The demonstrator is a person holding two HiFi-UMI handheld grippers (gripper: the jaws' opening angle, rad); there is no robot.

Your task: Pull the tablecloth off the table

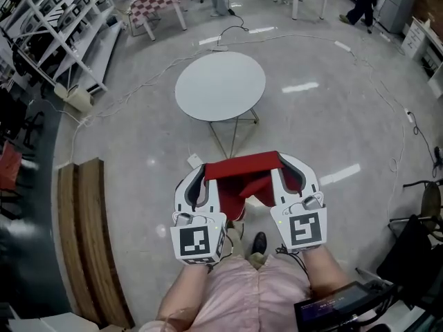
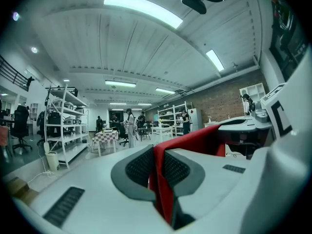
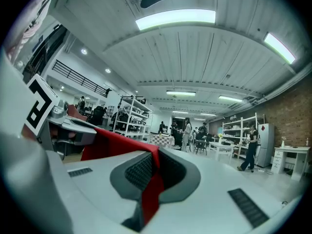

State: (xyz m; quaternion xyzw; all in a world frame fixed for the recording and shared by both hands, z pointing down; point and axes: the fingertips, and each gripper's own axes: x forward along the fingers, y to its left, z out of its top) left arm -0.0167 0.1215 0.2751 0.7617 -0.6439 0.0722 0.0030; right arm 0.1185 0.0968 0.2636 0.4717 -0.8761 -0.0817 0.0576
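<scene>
A red tablecloth [image 1: 243,174] hangs stretched between my two grippers, off the round white table [image 1: 220,86], whose top is bare. My left gripper [image 1: 202,173] is shut on the cloth's left corner, and my right gripper [image 1: 286,167] is shut on its right corner. The cloth's middle sags down between them. In the left gripper view the red cloth [image 2: 163,179] is pinched between the dark pads. In the right gripper view the cloth [image 3: 151,189] is clamped the same way and runs off to the left. Both grippers are held close in front of my body.
Thin table legs [image 1: 232,135] stand just beyond the cloth. Wooden boards [image 1: 90,241] lie on the floor at left. White shelving [image 1: 62,26] stands at far left, a checkered table [image 1: 156,5] at the back. Cables [image 1: 387,102] run across the grey floor. People stand far off.
</scene>
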